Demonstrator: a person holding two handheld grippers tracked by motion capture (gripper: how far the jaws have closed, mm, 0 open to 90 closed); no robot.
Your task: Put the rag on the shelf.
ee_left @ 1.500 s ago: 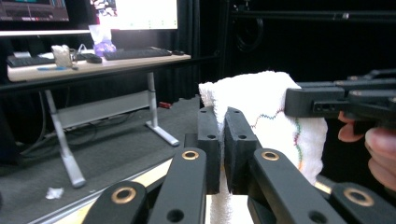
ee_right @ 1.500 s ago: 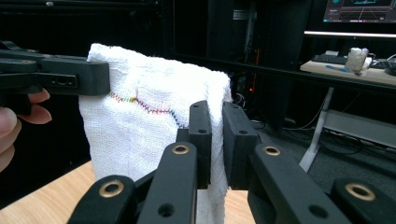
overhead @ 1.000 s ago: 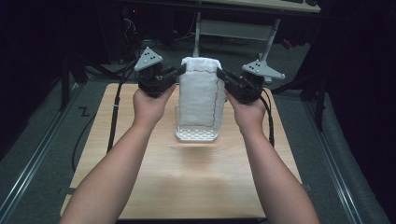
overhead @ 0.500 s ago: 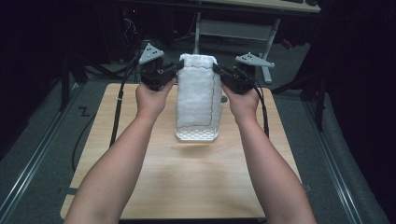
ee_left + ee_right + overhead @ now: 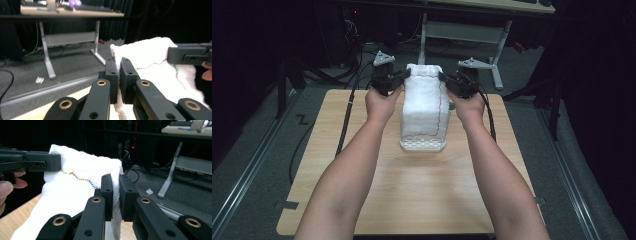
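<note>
Table: wooden table (image 5: 412,200), bare near the person.
Towel: white towel (image 5: 424,107) held up at mid-table, lower edge near the board.
Left gripper (image 5: 398,79): jaws clamped on the towel's top corner.
Right gripper (image 5: 448,80): jaws clamped on the other corner.
Gripper views: coloured stitching (image 5: 77,178) crosses the cloth; no writing legible.
Far: desk frame (image 5: 462,32).

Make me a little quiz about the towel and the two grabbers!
1. True or false: both grippers pinch the towel.
2. The towel's lower end lies on: A the floor, B the table, C a chair?
3. What colour is the towel?

Key:
1. True: the left gripper and the right gripper each clamp a top corner.
2. B.
3. White, with a thin coloured stitch line.
</note>
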